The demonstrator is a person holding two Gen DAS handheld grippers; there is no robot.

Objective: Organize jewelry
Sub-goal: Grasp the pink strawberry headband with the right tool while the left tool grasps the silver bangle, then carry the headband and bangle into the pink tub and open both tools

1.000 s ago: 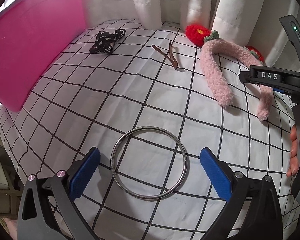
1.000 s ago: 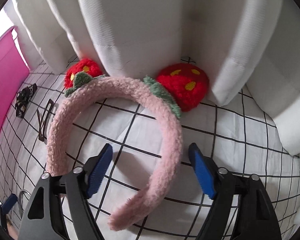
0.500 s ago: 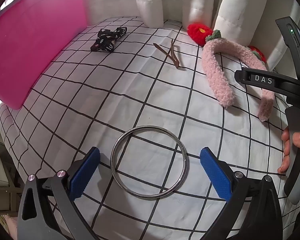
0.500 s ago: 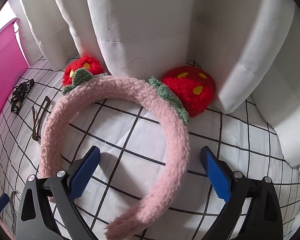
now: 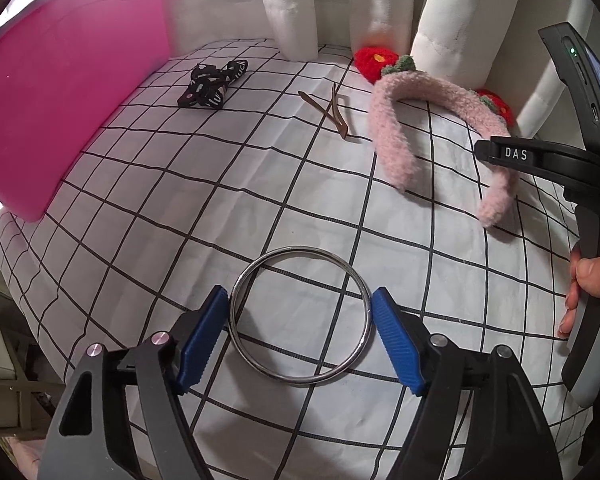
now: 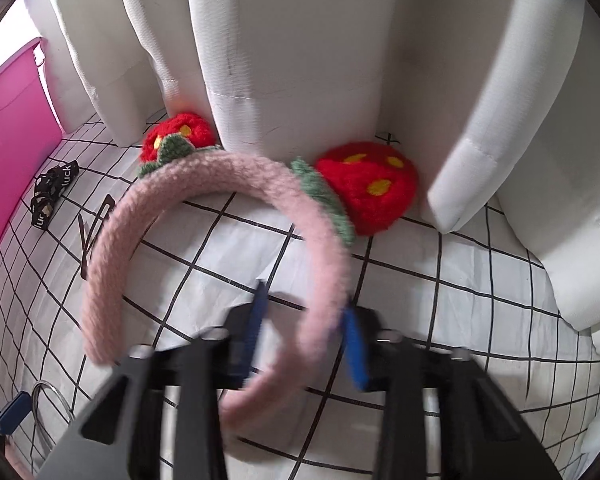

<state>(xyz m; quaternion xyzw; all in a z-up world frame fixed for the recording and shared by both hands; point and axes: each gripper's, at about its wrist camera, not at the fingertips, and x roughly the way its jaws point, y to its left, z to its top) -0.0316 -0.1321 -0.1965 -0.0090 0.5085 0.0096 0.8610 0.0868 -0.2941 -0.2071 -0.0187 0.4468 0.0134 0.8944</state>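
A silver metal ring lies flat on the checked cloth. My left gripper straddles it, jaws closing, and its blue pads meet the ring's two sides. A fuzzy pink headband with red strawberry puffs rests by the curtain. My right gripper is blurred, its jaws closing on the headband's right arm, which runs between the pads. In the left wrist view the headband lies at the far right, with one of the right gripper's black fingers over its far arm.
A pink bin stands along the left. A black printed bow and a brown hair clip lie at the back. White curtain folds hang behind. A hand holds the right tool. The cloth drops off at the left edge.
Both pairs of jaws have closed in from wide open: the left onto the ring's sides, the right around the headband's arm. The ring has stayed where it was.
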